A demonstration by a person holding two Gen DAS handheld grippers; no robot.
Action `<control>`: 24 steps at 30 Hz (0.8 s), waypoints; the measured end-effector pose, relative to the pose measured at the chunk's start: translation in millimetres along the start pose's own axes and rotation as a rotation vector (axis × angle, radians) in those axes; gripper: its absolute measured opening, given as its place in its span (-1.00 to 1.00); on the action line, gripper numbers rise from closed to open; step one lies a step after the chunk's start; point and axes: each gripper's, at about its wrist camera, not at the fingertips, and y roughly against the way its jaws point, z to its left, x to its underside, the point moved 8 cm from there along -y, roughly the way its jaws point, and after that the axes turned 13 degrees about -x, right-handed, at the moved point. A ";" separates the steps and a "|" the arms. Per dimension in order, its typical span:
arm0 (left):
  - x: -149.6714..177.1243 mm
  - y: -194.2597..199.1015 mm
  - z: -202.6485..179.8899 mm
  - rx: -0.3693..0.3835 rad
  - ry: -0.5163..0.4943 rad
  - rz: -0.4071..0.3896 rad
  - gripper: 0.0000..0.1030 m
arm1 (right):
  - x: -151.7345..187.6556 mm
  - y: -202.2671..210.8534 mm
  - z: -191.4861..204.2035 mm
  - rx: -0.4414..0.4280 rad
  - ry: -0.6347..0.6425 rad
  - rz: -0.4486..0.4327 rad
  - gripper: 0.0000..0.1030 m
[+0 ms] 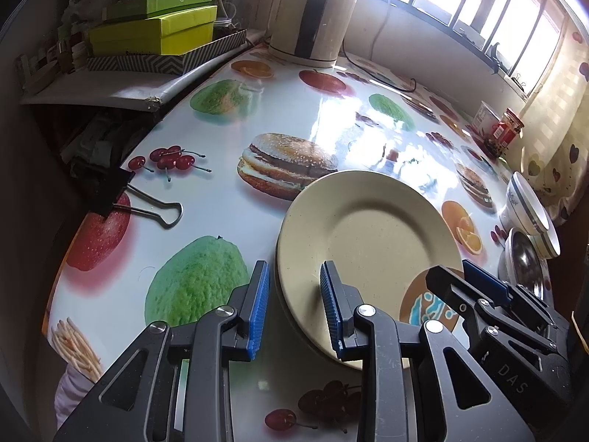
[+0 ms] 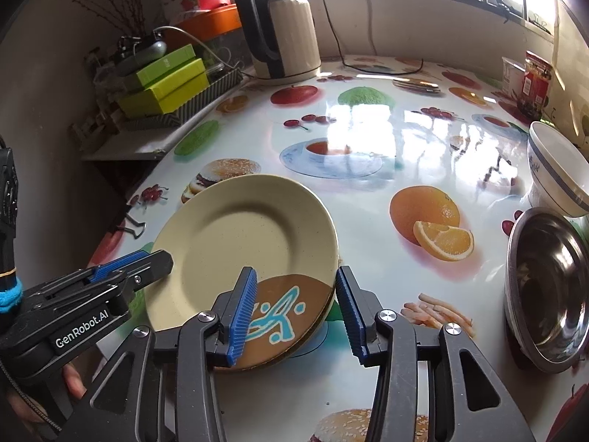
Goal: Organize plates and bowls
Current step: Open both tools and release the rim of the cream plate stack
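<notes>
1. The plates [image 2: 239, 243] sit stacked, cream one on top of a brown-patterned one, near the table's [image 2: 368, 191] left edge toward the front.
2. The bowls wait well apart at the right edge: a steel bowl [image 2: 545, 294] and a white bowl [image 2: 559, 173] behind it.
3. The left gripper [image 1: 294, 309] straddles the stack's left rim, one pad over the plate, one outside; whether it presses I cannot tell.
4. The right gripper [image 2: 298, 313] brackets the front rim, jaws apart with a gap at the outer pad.
5. The plates look stiff, glossy and likely slippery; they may chip. The rim is the hold to take, squarely and firmly.
</notes>
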 end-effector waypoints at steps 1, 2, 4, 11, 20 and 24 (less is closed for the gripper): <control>0.2 0.2 0.5 0.001 0.000 -0.002 -0.43 | -0.3 0.5 -0.7 -0.003 -0.005 -0.002 -0.14; 0.3 0.0 2.0 -0.002 0.002 -0.002 -0.43 | -0.6 1.8 -2.1 -0.001 -0.010 -0.008 -0.14; 0.9 -1.3 5.4 0.005 0.014 0.006 -0.41 | 0.0 3.8 -5.3 0.002 -0.025 -0.013 -0.13; 2.5 -4.7 8.5 0.042 0.043 0.024 -0.26 | 4.8 -2.2 -9.4 -0.033 -0.066 0.007 -0.08; 3.2 -14.0 -3.2 0.111 0.058 0.069 -0.20 | 5.0 -10.4 -10.8 -0.070 -0.087 0.016 -0.08; -1.2 -16.5 -4.9 0.111 0.058 0.071 -0.20 | 2.3 -12.4 -13.7 -0.079 -0.098 0.012 -0.08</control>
